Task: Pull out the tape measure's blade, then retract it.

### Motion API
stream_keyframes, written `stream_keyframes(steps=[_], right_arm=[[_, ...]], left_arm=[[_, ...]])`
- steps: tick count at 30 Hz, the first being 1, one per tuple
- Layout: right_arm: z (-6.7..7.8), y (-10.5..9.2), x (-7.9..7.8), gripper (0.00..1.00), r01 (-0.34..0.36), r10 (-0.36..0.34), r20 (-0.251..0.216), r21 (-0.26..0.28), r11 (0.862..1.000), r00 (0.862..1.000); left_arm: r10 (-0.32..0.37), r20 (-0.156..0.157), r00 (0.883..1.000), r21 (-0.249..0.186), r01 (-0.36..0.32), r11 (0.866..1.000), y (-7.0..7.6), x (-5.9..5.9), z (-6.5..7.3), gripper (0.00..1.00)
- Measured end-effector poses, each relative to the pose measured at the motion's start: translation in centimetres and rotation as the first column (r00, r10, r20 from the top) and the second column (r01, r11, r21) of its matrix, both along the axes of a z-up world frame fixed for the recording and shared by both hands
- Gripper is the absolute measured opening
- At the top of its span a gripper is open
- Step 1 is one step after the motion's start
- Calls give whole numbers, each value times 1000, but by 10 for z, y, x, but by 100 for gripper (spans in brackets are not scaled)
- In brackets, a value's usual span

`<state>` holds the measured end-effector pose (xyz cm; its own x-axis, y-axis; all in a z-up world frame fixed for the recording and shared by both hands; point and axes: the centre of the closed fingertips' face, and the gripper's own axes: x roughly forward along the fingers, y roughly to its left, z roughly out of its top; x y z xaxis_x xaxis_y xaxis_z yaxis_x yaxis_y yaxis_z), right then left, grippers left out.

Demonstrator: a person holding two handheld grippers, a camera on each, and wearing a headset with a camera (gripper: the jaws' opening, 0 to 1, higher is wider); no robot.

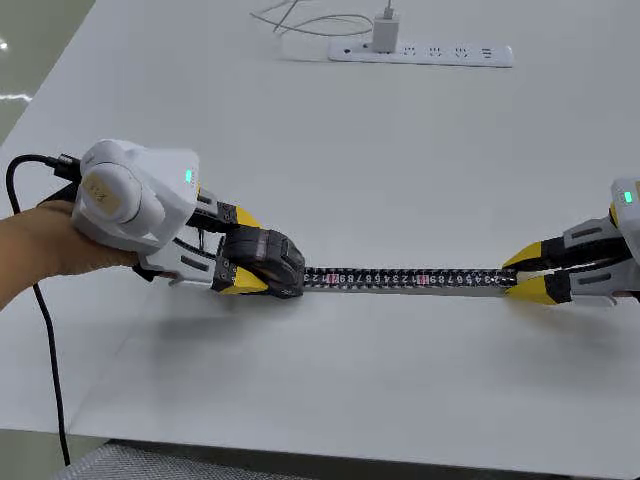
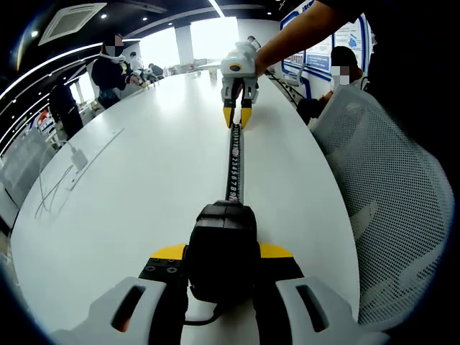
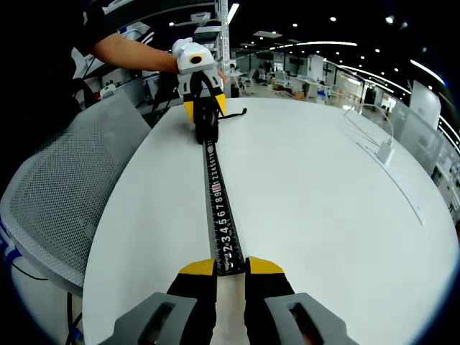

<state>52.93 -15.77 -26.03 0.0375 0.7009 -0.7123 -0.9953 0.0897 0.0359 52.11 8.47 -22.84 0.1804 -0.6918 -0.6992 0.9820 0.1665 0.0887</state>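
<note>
"Tape measure (image 1: 265, 262) first: where do we have it?"

"Its black case lies on the workbench (image 1: 350, 150) toward the near left corner. Our left gripper (image 1: 248, 250) has it clamped, one yellow tip on each flat side. The blade (image 1: 410, 278) is drawn out and runs flat along the near edge toward the right edge."

"And the blade's end?"

"Our right gripper (image 1: 522, 275) is closed on it, pinching it from both sides. In the right gripper view the low numbers sit just ahead of the tips. Whether the end hook is inside the pinch we cannot tell."

"So which step are we in?"

"We judge the pull-out is done or nearly so, and the return is what we owe. To do it well, we walk the right gripper toward the case in line with the blade. That lets the spring take up the blade at our pace; if we let go, it may whip. With the left we hold the case square, its mouth aimed at the right gripper, so the blade feeds in without a twist. If a lock is set, we cannot see it."

"Anything in the way?"

"No. The power strip (image 1: 420, 52) lies by the far edge, well apart, and the left gripper's cable (image 1: 30, 300) trails off the left side."
</note>
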Motion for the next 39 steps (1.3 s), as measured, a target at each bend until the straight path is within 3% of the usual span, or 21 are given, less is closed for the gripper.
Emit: stream_keyframes(steps=[7, 10, 14, 21, 27, 32, 33, 35, 39], right_arm=[[0, -1, 0, 10, 6, -6, -6, -2, 1000, 1000], [0, -2, 0, 11, 48, -48, -43, 7, 999, 998], [0, -2, 0, 11, 54, -54, -46, 0, 999, 997], [0, -4, -1, 12, 68, -68, -46, -3, 998, 997], [2, -10, -1, 16, 95, -95, -44, -6, 995, 994], [8, -14, 2, 25, 182, -181, -65, 9, 983, 981], [10, -13, 2, 26, 205, -202, -80, 24, 979, 976], [13, -14, 2, 25, 216, -213, -68, 29, 976, 975], [17, -12, -1, 33, 278, -274, -90, 35, 960, 957]], left_arm=[[2, 0, 1000, 0, -2, 1000, -1, 0, 0, 30], [-14, 14, 1000, 12, 14, 1000, 0, 0, -1, 31], [-3, 1, 1000, 20, 3, 1000, -1, 0, -1, 31], [32, -4, 999, 18, -32, 999, 1, 2, -3, 33], [104, -30, 994, -18, -104, 994, 2, 4, 0, 41], [162, -39, 986, -42, -164, 986, 9, 1, 5, 43], [194, -49, 980, -37, -196, 980, 12, 1, 4, 42], [217, -67, 974, -57, -221, 974, 13, -3, 5, 43], [256, -71, 964, -62, -260, 964, 15, -8, 7, 47]])
